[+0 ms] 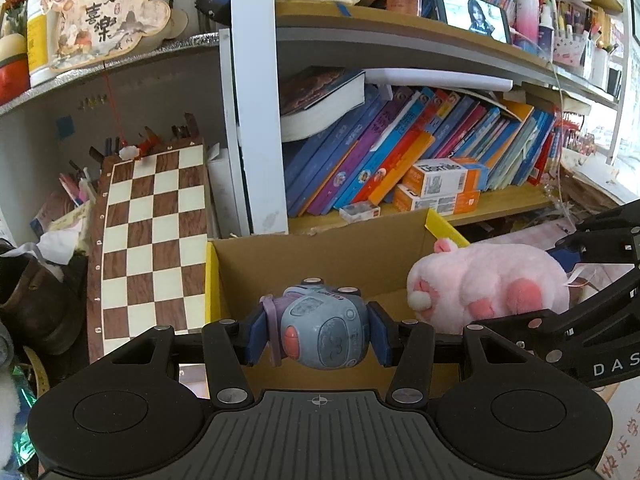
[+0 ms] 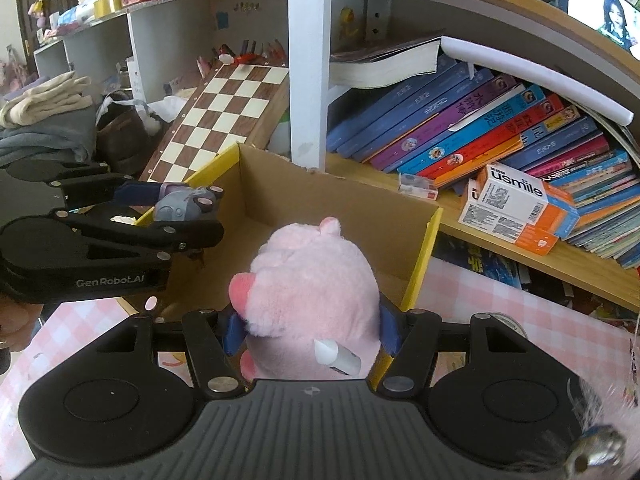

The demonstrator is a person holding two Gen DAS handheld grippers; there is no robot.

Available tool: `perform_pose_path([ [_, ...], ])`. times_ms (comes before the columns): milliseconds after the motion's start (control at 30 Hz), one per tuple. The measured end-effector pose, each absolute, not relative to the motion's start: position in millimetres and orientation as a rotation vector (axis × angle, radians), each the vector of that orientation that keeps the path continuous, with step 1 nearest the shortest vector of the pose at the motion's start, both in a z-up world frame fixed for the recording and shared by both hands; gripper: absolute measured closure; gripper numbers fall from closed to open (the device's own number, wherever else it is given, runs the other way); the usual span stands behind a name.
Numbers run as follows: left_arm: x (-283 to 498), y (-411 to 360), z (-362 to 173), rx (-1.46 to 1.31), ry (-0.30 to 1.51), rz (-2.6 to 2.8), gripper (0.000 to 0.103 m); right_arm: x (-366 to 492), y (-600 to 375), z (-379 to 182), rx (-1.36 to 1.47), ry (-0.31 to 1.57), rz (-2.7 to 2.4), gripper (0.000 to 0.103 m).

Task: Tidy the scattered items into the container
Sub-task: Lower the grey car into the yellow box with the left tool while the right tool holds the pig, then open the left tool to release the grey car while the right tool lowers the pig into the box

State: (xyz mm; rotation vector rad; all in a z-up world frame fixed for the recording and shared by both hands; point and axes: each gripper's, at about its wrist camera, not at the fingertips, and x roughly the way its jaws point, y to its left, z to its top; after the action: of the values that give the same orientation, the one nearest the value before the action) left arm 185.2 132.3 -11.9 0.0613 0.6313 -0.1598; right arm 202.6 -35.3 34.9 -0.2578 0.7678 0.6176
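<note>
An open cardboard box with yellow flap edges [image 1: 320, 252] [image 2: 340, 208] stands in front of the bookshelf. My left gripper [image 1: 320, 334] is shut on a blue-grey toy gadget [image 1: 322, 328] with a red button and purple strap, held above the box's near left side; it also shows in the right wrist view [image 2: 184, 202]. My right gripper [image 2: 312, 330] is shut on a pink plush animal [image 2: 312, 292], held over the box's near right edge. The plush also shows in the left wrist view [image 1: 484, 284].
A chessboard [image 1: 152, 240] leans left of the box. Slanted books [image 1: 400, 148] and orange-white usmile boxes [image 2: 516, 208] fill the shelf behind. A brown shoe [image 1: 36, 304] and folded clothes [image 2: 44, 120] lie at the left. A pink checked cloth [image 2: 520, 320] covers the table.
</note>
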Motion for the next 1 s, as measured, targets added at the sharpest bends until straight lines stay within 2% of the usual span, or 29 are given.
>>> perform_pose_path([
  [1000,213.1,124.9,-38.7,0.184,0.667,-0.139,0.054,236.5,-20.6,2.8,-0.288,0.823,0.623,0.043],
])
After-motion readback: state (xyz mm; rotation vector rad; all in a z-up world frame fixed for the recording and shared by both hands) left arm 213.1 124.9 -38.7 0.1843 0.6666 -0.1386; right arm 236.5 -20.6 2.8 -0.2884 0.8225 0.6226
